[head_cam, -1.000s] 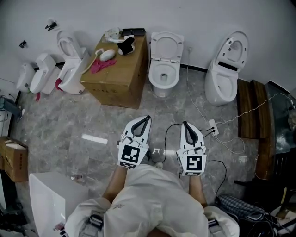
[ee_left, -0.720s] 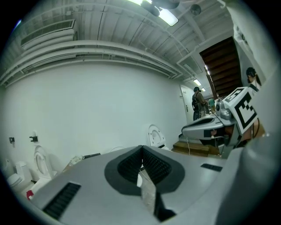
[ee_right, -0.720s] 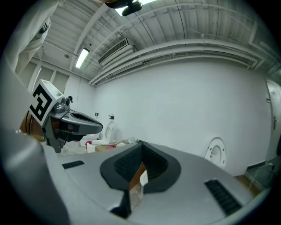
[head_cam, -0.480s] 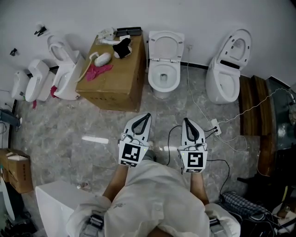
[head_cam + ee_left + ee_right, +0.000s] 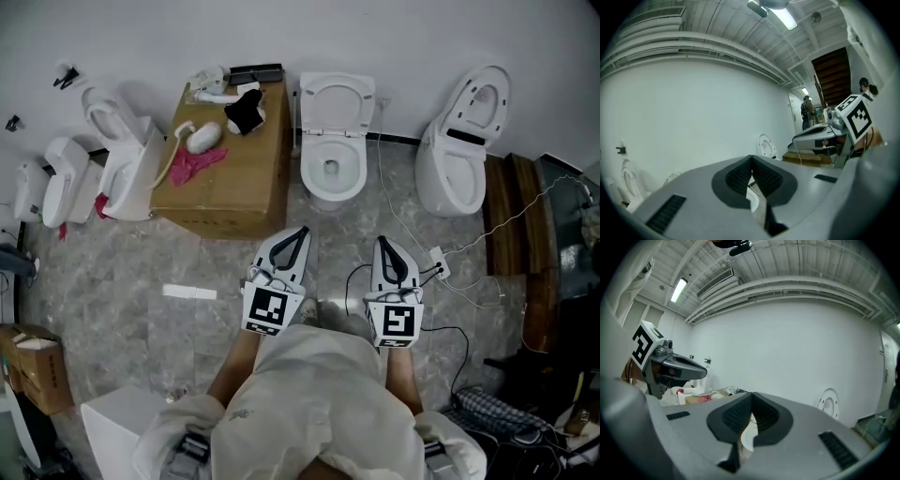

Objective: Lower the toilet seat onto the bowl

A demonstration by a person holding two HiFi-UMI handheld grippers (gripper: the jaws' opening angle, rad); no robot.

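where veined grey tiles (image 5: 141, 272) end, an oval white toilet seat (image 5: 312, 98) stands raised.

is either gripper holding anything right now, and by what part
Nothing is held. The left gripper and right gripper both have their jaws shut and empty, over the floor short of the toilet, whose seat stands raised.

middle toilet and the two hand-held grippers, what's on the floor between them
Bare marble floor only, in the head view, from toilet to left hand-held gripper and right hand-held gripper; a cable skirts it.
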